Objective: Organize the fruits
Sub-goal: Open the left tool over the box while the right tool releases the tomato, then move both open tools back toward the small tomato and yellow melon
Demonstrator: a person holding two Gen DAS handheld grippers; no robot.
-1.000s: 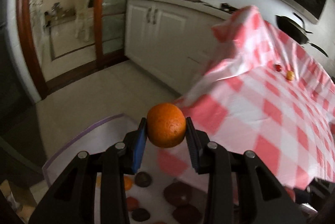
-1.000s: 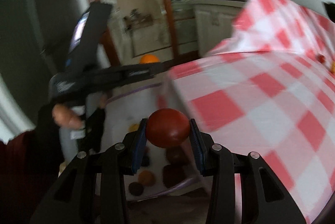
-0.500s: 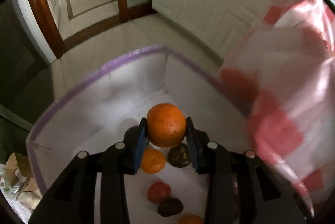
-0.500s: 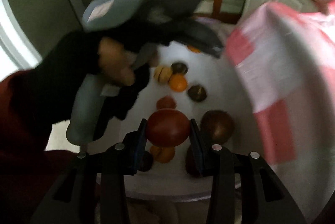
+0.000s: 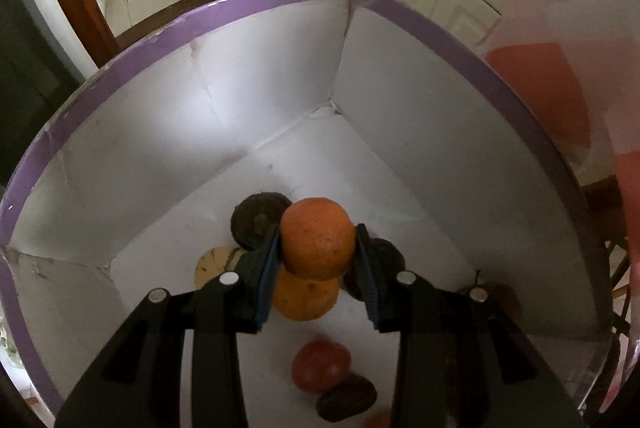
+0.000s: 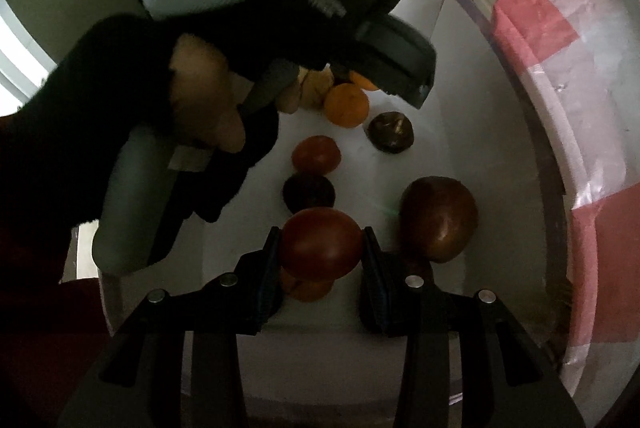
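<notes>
While a second ago both tools hung at the edge of the checked cloth, they now reach down inside the white box (image 5: pixel 420 132) with the purple rim, so each fruit has gone from carrying height to drop-off height and, I judge, only the release remains. The box fills both views, its far corner ahead of the left gripper (image 5: pixel 316 260) and the pink-checked tablecloth (image 6: pixel 560 76) draped along its right side. The left gripper pinches an orange (image 5: pixel 318 238) just above another orange (image 5: pixel 304 298) on the floor, with a dark fruit (image 5: pixel 256 222) at far left. The right gripper (image 6: pixel 320 248) clamps a red tomato (image 6: pixel 320 242), its long axis lying left to right across the pads, nearer than a large brown fruit (image 6: pixel 440 218) at right. The orange is near round, with no clear long axis; which way its stem end faces I cannot tell.
</notes>
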